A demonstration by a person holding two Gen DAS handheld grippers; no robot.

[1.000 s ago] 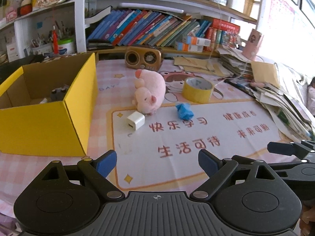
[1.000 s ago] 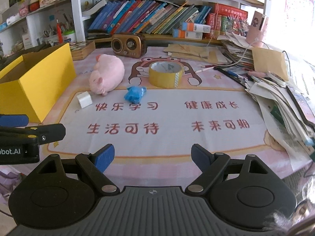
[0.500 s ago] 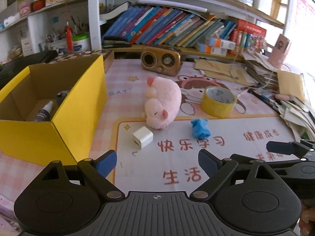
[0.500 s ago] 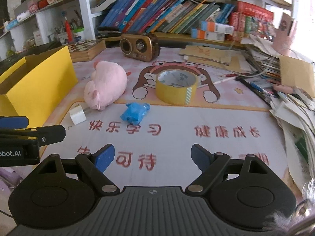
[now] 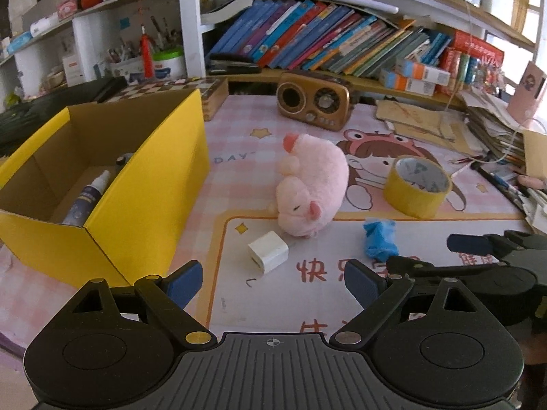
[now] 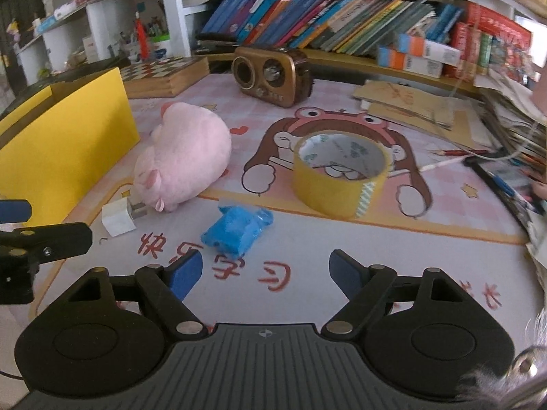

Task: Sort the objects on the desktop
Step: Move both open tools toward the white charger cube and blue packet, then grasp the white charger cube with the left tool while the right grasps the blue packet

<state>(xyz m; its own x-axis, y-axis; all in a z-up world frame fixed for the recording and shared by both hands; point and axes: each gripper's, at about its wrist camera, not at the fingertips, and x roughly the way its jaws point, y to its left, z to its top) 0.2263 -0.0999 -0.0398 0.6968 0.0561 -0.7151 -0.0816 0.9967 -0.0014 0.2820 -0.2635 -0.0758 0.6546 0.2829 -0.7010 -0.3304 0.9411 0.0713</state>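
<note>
On the pink desk mat lie a pink plush pig (image 5: 309, 184) (image 6: 184, 160), a white charger cube (image 5: 268, 252) (image 6: 118, 218), a crumpled blue packet (image 5: 379, 237) (image 6: 237, 227) and a yellow tape roll (image 5: 417, 184) (image 6: 340, 172). A yellow cardboard box (image 5: 147, 184) (image 6: 65, 143) stands at the left, with a spray bottle (image 5: 85, 198) inside. My left gripper (image 5: 271, 282) is open just short of the charger cube. My right gripper (image 6: 265, 270) hovers close before the blue packet, its jaws closing with nothing between them.
A brown retro radio (image 5: 312, 102) (image 6: 271, 75) and a chessboard box (image 6: 164, 73) sit at the back under a shelf of books (image 5: 324, 48). Piles of papers and pens (image 6: 512, 157) crowd the right side.
Both grippers have moved forward toward the objects, the right one farther; the blue packet now lies just ahead of it. The right jaws have narrowed slightly.
</note>
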